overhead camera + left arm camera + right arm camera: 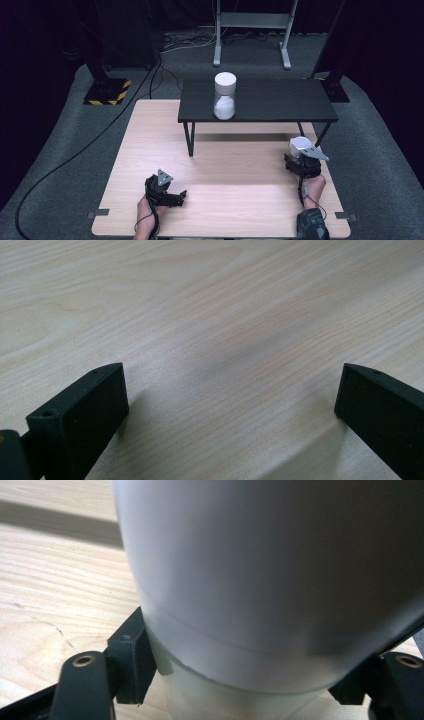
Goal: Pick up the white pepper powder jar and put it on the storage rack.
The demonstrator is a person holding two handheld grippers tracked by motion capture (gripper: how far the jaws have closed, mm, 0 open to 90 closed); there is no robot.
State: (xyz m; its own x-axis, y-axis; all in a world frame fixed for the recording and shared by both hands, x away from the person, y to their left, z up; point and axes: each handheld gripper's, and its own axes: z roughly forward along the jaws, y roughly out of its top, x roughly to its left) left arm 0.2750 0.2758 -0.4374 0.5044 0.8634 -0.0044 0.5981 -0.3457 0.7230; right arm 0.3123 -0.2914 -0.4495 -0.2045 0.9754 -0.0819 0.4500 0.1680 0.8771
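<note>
Smooth white cylindrical jar (280, 580) between fingers (131, 655)

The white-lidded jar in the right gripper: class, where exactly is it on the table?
In the high view the white-lidded jar sits between the right gripper jaws at the wooden table's right edge, just before the black shelf.

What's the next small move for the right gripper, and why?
Probably a short straight lift. The right gripper has its jaws closed on the white-capped jar, which stands on the wooden table beside the black shelf. A matching jar already stands on that shelf, so this one likely goes up there. The left gripper rests open on the table.
</note>
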